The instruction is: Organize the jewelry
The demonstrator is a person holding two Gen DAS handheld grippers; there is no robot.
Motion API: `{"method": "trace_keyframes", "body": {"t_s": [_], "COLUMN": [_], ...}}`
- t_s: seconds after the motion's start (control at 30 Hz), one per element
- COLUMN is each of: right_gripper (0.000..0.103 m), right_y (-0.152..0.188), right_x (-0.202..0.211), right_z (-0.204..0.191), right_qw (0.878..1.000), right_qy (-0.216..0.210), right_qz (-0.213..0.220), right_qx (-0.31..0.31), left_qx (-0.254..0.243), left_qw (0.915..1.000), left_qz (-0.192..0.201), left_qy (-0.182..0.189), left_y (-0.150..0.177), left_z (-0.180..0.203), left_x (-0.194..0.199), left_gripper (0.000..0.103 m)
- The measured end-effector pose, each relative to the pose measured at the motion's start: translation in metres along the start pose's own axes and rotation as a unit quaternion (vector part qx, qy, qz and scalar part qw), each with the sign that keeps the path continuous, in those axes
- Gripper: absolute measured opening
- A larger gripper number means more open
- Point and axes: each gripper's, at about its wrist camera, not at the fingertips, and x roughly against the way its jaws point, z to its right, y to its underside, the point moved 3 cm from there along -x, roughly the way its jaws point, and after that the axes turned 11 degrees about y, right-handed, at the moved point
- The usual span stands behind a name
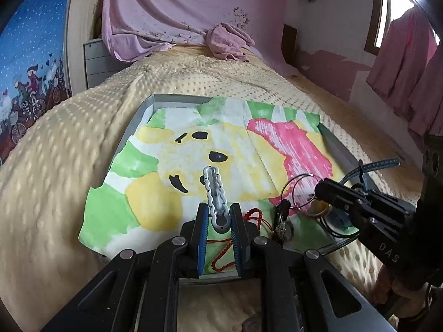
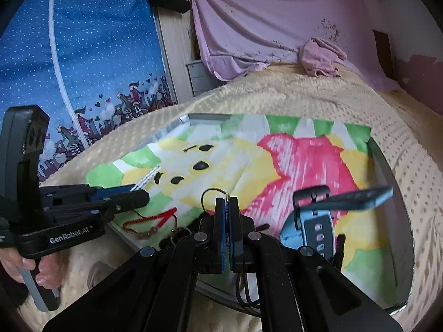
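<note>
My left gripper [image 1: 219, 221] is shut on a grey wavy hair clip [image 1: 214, 191], held above the painted paper in the metal tray [image 1: 144, 110]. My right gripper [image 2: 227, 210] is shut on thin wire hoops [image 2: 210, 196], seen in the left wrist view as rings [image 1: 297, 191] by its tip. A red cord bracelet [image 1: 253, 215] lies under the left gripper; it also shows in the right wrist view [image 2: 155, 218]. A keyring charm [image 1: 283, 228] and a gold ring [image 1: 318, 210] lie near the tray's front right. A blue watch [image 2: 315, 227] lies right of my right gripper.
The tray sits on a bed with a yellow dotted blanket [image 1: 69, 152]. A pink towel [image 1: 228, 41] lies at the far end. A grey drawer unit [image 1: 97, 61] and a blue printed cloth [image 2: 83, 69] stand on the left. Pink curtains [image 1: 409, 72] hang on the right.
</note>
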Motion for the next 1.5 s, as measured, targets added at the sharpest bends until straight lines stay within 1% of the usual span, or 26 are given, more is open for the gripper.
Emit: {"method": "trace_keyframes", "body": {"t_s": [0.1, 0.13, 0.27, 0.3, 0.33, 0.37, 0.4, 0.43, 0.57, 0.6, 0.63, 0.7, 0.77, 0.8, 0.83, 0.87, 0.9, 0.93, 1.0, 1.07, 1.1, 1.13, 1.2, 1.4, 1.5], "right_gripper": [0.003, 0.003, 0.003, 0.003, 0.003, 0.003, 0.003, 0.003, 0.003, 0.003, 0.003, 0.003, 0.005, 0.014, 0.021, 0.043, 0.057, 0.058, 0.058, 0.058, 0.06, 0.062, 0.078, 0.089, 0.089], "right_y": [0.0, 0.0, -0.002, -0.002, -0.002, -0.002, -0.002, -0.001, 0.0, 0.0, 0.001, 0.002, 0.004, 0.005, 0.007, 0.009, 0.012, 0.013, 0.017, 0.021, 0.023, 0.025, 0.031, 0.049, 0.057], "right_x": [0.005, 0.007, 0.018, 0.022, 0.026, 0.03, 0.033, 0.037, 0.051, 0.056, 0.062, 0.071, 0.081, 0.088, 0.094, 0.102, 0.111, 0.118, 0.129, 0.141, 0.147, 0.153, 0.165, 0.198, 0.207], "right_z": [0.002, 0.002, 0.005, 0.006, 0.007, 0.008, 0.009, 0.01, 0.014, 0.015, 0.016, 0.018, 0.02, 0.022, 0.023, 0.024, 0.025, 0.026, 0.025, 0.024, 0.023, 0.022, 0.02, 0.01, 0.006], "right_qw": [1.0, 1.0, 0.999, 0.999, 0.999, 0.998, 0.998, 0.998, 0.996, 0.995, 0.994, 0.993, 0.991, 0.989, 0.988, 0.986, 0.983, 0.981, 0.979, 0.978, 0.977, 0.976, 0.974, 0.973, 0.975], "right_qy": [0.01, 0.012, 0.027, 0.031, 0.034, 0.037, 0.039, 0.043, 0.052, 0.055, 0.056, 0.062, 0.073, 0.079, 0.083, 0.088, 0.091, 0.093, 0.097, 0.099, 0.098, 0.098, 0.098, 0.089, 0.084], "right_qz": [0.007, 0.01, 0.029, 0.036, 0.04, 0.045, 0.049, 0.054, 0.075, 0.081, 0.088, 0.099, 0.111, 0.119, 0.125, 0.137, 0.151, 0.162, 0.17, 0.179, 0.183, 0.187, 0.197, 0.208, 0.203], "right_qx": [0.002, 0.003, 0.004, 0.003, 0.002, 0.001, 0.001, 0.0, -0.007, -0.01, -0.014, -0.019, -0.025, -0.03, -0.033, -0.04, -0.046, -0.05, -0.05, -0.051, -0.051, -0.051, -0.052, -0.048, -0.043], "left_qx": [0.005, 0.008, 0.021, 0.025, 0.027, 0.03, 0.032, 0.033, 0.028, 0.023, 0.018, 0.01, 0.007, 0.006, 0.006, 0.005, 0.003, 0.001, -0.004, -0.008, -0.012, -0.015, -0.024, -0.043, -0.046], "left_qw": [1.0, 1.0, 0.9997, 0.9996, 0.9995, 0.9992, 0.9988, 0.9981, 0.9966, 0.9962, 0.9955, 0.9937, 0.9917, 0.991, 0.9904, 0.9899, 0.9889, 0.9878, 0.9859, 0.9838, 0.9819, 0.9807, 0.9772, 0.9711, 0.9693], "left_qz": [-0.001, -0.002, 0.009, 0.014, 0.017, 0.026, 0.036, 0.051, 0.077, 0.085, 0.093, 0.112, 0.128, 0.133, 0.138, 0.141, 0.148, 0.155, 0.167, 0.178, 0.188, 0.194, 0.21, 0.233, 0.24], "left_qy": [0.002, 0.003, 0.003, 0.004, 0.006, 0.007, 0.006, 0.006, 0.003, 0.001, -0.002, -0.009, -0.011, -0.013, -0.014, -0.014, -0.015, -0.016, -0.015, -0.017, -0.019, -0.02, -0.022, -0.031, -0.031], "left_y": [0.001, 0.001, 0.003, 0.004, 0.004, 0.005, 0.006, 0.007, 0.009, 0.01, 0.011, 0.015, 0.019, 0.021, 0.023, 0.024, 0.027, 0.03, 0.034, 0.038, 0.042, 0.044, 0.051, 0.07, 0.081], "left_z": [-0.001, -0.001, -0.002, -0.001, -0.002, -0.001, 0.0, 0.001, 0.008, 0.011, 0.013, 0.017, 0.021, 0.022, 0.024, 0.025, 0.027, 0.029, 0.033, 0.037, 0.04, 0.042, 0.048, 0.061, 0.066], "left_x": [0.002, 0.003, 0.01, 0.013, 0.015, 0.019, 0.022, 0.028, 0.042, 0.046, 0.05, 0.059, 0.068, 0.072, 0.075, 0.078, 0.083, 0.088, 0.096, 0.105, 0.112, 0.116, 0.127, 0.154, 0.166], "left_gripper": [0.016, 0.019, 0.024, 0.029, 0.04, 0.047, 0.059, 0.06, 0.06, 0.064, 0.071, 0.076, 0.079, 0.081, 0.083, 0.086, 0.09, 0.092, 0.094, 0.1, 0.103, 0.103, 0.103, 0.103, 0.103]}}
